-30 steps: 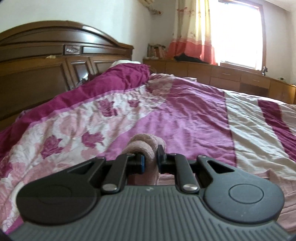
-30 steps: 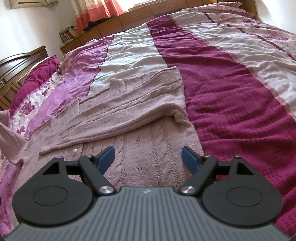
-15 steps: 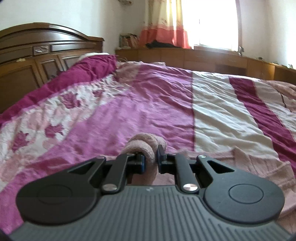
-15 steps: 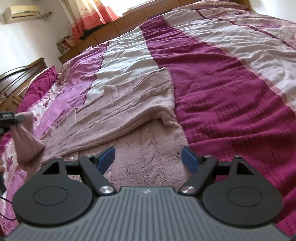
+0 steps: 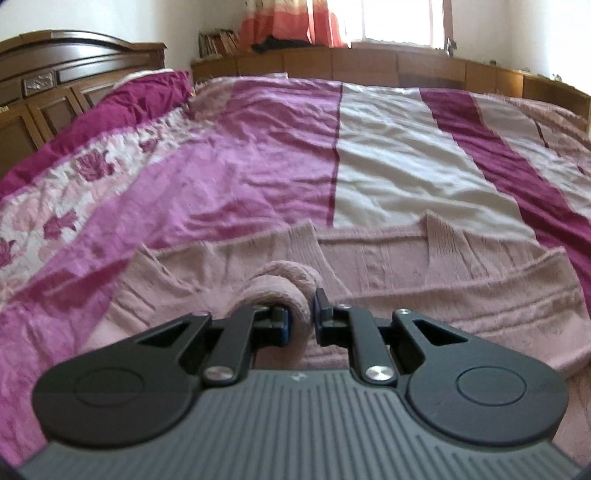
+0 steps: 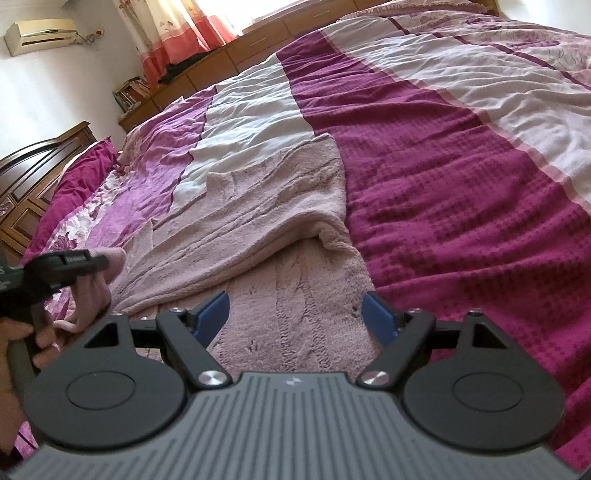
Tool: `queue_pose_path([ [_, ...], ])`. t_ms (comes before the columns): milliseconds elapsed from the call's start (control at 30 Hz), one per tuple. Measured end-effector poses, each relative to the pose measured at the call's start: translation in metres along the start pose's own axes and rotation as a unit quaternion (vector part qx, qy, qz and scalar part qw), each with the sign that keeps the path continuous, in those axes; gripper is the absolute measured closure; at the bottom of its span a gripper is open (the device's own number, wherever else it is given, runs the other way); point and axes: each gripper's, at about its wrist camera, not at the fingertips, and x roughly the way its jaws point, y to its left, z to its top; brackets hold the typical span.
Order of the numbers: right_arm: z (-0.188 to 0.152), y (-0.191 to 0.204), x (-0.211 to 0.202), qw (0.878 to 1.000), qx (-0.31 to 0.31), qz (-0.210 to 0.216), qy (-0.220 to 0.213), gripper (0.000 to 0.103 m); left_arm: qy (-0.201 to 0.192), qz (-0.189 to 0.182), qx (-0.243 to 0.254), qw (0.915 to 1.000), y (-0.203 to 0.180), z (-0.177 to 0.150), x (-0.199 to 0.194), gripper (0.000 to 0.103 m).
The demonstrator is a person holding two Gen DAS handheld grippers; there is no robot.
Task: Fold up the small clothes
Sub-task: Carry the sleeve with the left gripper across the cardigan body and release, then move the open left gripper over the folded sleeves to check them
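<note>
A pale pink knitted sweater lies spread on the striped bedspread, partly folded over itself. My left gripper is shut on a bunched piece of the sweater, a sleeve or edge, which curls up over its fingers and hangs above the garment's body. In the right wrist view the sweater fills the middle, and the left gripper comes in from the left with the pink fabric hanging from it. My right gripper stands open just over the sweater's near part, nothing between its blue pads.
A dark wooden headboard rises at the left. Low wooden cabinets with books and a dark item run under the window with its curtain. A hand holds the left gripper's handle. An air conditioner hangs on the wall.
My left gripper has carried the held fabric rightward and down, from over the floral part of the bedspread to above the sweater's body. It has come into the right wrist view. The right gripper barely moved.
</note>
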Motion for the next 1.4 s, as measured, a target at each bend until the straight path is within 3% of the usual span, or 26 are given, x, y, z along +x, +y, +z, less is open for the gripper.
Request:
queue_pose_path([
  [500,0.0,0.0,0.002,1.0,0.0,0.002,0.0,0.017,0.053,-0.03,0.023,0.9979,-0.018,-0.017,0.013,0.085],
  [667,0.0,0.0,0.002,1.0,0.0,0.002,0.0,0.016,0.063,-0.053,0.033,0.9961,-0.024,-0.018,0.009,0.055],
  [733,0.0,0.0,0.002,1.0,0.0,0.002,0.0,0.016,0.065,-0.056,0.04,0.9955,-0.027,-0.018,0.007,0.052],
  [1033,-0.001,0.0,0.004,1.0,0.002,0.002,-0.003,0.016,0.091,-0.073,0.029,0.9927,-0.019,-0.015,-0.005,0.051],
  [1400,-0.004,0.002,0.002,1.0,-0.005,-0.005,-0.01,0.016,0.102,-0.065,0.019,0.9925,0.018,-0.011,-0.038,0.051],
])
